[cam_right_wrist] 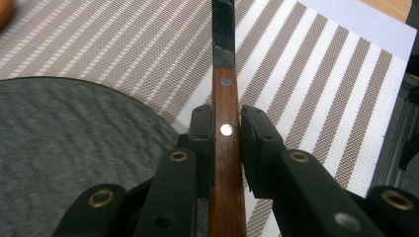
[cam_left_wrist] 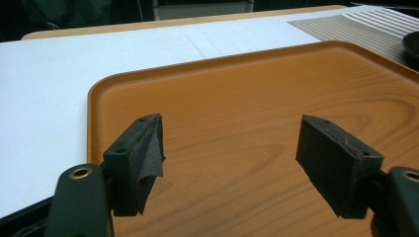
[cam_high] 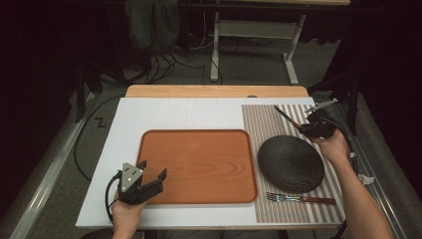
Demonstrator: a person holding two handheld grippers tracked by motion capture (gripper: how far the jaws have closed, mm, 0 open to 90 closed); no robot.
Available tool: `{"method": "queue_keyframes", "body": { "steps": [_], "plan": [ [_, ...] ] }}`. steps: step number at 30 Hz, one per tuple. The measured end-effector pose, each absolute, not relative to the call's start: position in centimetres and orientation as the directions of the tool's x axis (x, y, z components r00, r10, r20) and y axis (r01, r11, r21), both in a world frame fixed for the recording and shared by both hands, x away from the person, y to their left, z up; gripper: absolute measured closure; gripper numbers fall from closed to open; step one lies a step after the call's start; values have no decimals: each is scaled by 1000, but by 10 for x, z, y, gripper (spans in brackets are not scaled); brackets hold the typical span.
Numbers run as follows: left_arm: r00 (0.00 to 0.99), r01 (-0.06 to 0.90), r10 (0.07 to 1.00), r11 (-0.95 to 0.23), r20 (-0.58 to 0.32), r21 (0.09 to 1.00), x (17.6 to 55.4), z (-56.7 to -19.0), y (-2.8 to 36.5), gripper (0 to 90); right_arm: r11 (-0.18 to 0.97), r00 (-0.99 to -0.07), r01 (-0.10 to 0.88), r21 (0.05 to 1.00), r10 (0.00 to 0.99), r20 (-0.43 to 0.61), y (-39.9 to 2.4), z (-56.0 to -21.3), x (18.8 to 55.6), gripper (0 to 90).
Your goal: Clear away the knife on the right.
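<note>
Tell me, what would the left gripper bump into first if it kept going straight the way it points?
Probably nothing soon. The left gripper, fingers open, points across the orange tray, seemingly just above it. Beyond lies the striped placemat; depth is hard to judge.

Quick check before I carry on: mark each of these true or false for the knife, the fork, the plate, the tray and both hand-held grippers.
1. The right hand-held gripper is shut on the knife by its wooden handle. True.
2. The fork lies on the tray. False: it lies on the striped placemat, in front of the dark plate.
3. The left hand-held gripper holds a napkin. False: its jaws stand open over the tray with nothing between them.
4. The tray carries nothing. True.
5. The plate sits on the placemat. True.
</note>
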State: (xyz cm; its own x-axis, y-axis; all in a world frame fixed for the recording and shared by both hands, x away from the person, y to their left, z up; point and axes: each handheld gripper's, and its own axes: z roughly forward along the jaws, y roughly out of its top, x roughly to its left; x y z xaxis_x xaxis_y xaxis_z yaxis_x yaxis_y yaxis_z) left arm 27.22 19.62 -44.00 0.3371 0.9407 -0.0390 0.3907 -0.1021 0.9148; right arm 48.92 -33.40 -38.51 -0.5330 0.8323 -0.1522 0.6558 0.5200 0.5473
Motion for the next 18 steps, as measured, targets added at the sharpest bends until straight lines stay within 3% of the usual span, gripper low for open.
{"method": "queue_keyframes", "body": {
  "steps": [18],
  "plan": [
    [351,380,936,-101,-42,920,275,-439,195,267,540,-579,604,586,803,-144,-318,-365,441,783]
  ]
}}
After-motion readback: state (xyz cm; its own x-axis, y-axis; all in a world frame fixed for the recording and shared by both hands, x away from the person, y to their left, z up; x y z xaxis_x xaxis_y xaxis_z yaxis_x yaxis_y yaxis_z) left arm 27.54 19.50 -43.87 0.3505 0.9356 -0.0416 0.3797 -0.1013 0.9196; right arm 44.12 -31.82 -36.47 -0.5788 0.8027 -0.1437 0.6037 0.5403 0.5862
